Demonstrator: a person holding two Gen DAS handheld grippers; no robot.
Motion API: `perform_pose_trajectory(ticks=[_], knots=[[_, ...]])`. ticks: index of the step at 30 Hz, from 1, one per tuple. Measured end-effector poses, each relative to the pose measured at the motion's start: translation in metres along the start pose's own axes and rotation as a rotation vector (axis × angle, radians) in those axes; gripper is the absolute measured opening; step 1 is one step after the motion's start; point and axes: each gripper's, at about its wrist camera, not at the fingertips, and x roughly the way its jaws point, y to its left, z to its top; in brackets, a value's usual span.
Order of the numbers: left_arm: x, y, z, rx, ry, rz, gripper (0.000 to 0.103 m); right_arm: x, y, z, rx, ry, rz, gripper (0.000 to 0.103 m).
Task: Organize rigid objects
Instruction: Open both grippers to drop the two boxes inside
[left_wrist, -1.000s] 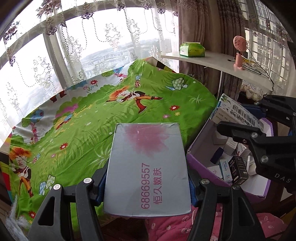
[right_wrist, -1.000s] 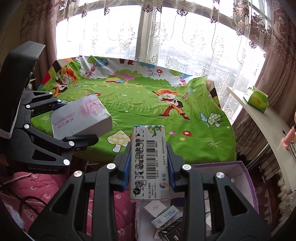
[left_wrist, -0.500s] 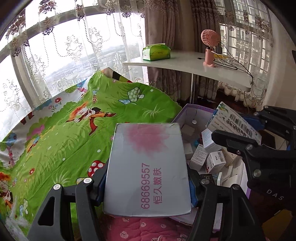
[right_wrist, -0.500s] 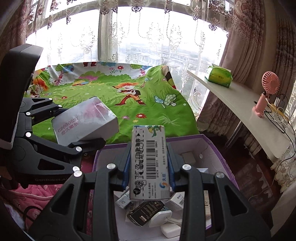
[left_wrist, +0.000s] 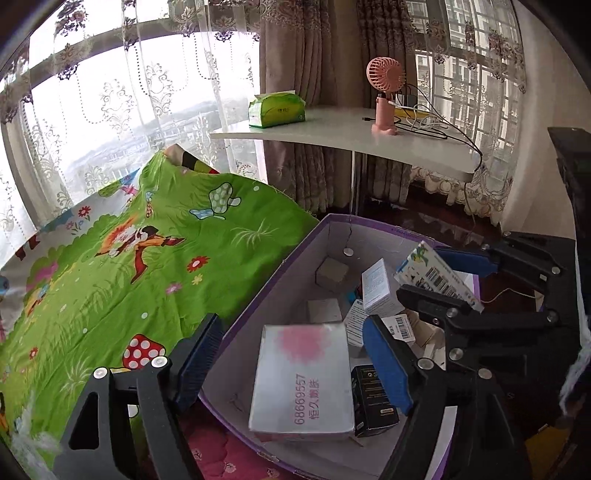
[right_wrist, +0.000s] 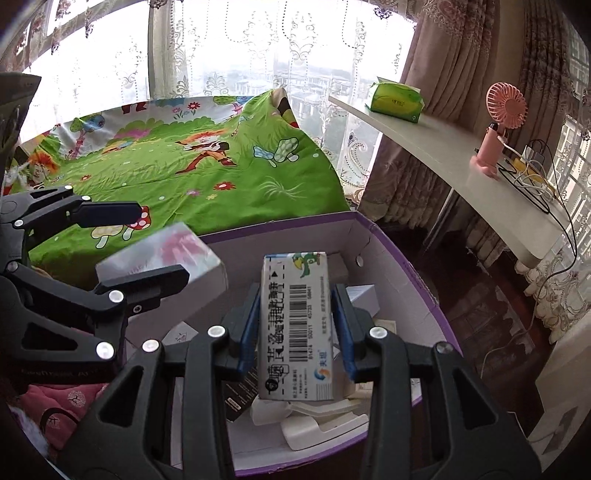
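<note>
Silver-grey box with a pink blotch and pink printed digits (left_wrist: 301, 376), lying free inside the purple carton (left_wrist: 266, 291), near its left wall, one long edge up against a small black box (left_wrist: 373, 400). Left gripper (left_wrist: 291, 354) tilted downward over the carton, jaws just opened and standing wide apart on either side of the silver box, blue pads (left_wrist: 386, 363) clear of its sides, nothing pressed between them. Left finger hanging outside the carton wall over the green cartoon bedspread (left_wrist: 129, 258), right finger inside the carton above the black box. In the right wrist view, same silver box (right_wrist: 166, 254) blurred between the left gripper's black fingers. Narrow white box with a barcode and a green figure at its top (right_wrist: 295, 328) standing lengthwise between the fingers of the right gripper (right_wrist: 295, 325), also angled down over the carton. Right jaws likewise just opened a little; thin gaps visible between the blue pads (right_wrist: 248, 332) and the box's sides, so no firm clamp seen on it. Below it, loose small white boxes and a white plastic piece (right_wrist: 321, 424) on the carton floor. Farther out, a white shelf (left_wrist: 332, 136) by the lace curtains, carrying a green tissue pack (left_wrist: 277, 109) and a pink desk fan (left_wrist: 384, 96) with tangled cables.
</note>
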Motion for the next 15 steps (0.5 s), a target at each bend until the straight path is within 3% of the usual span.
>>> perform_pose_trajectory(ticks=[2,5,10,15], knots=[[-0.008,0.001,0.002,0.004,-0.025,0.013,0.09,0.002,-0.003,-0.002,0.014,0.012,-0.041,0.068],[-0.011,0.006,0.003,-0.042,-0.005,-0.033,0.101,0.001,-0.011,-0.007,0.058,0.019,-0.05,0.079],[-0.001,0.008,-0.005,-0.039,0.074,0.051,0.102,0.004,-0.018,-0.019,0.08,0.061,-0.076,0.083],[0.007,0.01,-0.013,-0.041,0.118,0.026,0.102,0.01,-0.026,-0.028,0.105,0.101,-0.083,0.083]])
